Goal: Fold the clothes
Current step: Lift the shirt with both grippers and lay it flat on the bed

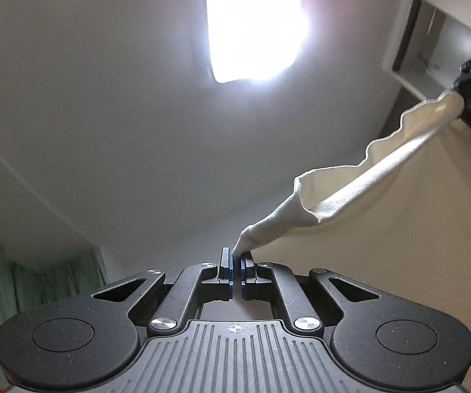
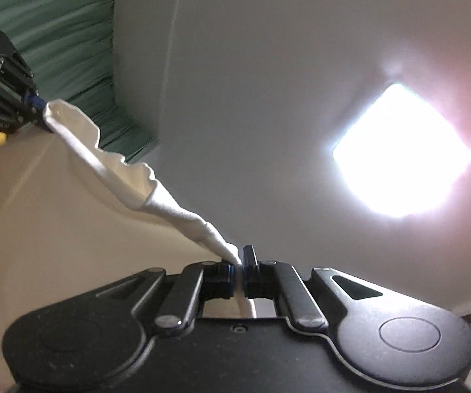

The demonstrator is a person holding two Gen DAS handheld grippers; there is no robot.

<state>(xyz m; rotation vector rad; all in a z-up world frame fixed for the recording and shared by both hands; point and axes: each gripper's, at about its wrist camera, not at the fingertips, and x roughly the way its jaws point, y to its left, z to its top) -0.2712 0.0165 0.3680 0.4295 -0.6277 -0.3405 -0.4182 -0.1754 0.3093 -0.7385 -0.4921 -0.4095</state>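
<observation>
The left gripper [image 1: 235, 267] and right gripper [image 2: 239, 273] are each clamped on an end of the cream cotton garment [image 1: 350, 190], held aloft and stretched between them. Folding seems barely begun; no crease shows, though most of the cloth is hidden.

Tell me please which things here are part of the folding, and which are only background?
Part of the job:
white cloth, stretched between both
left hand-held gripper, shut on one end
right hand-held gripper, shut on the other end

Background:
ceiling light
green curtain
</observation>
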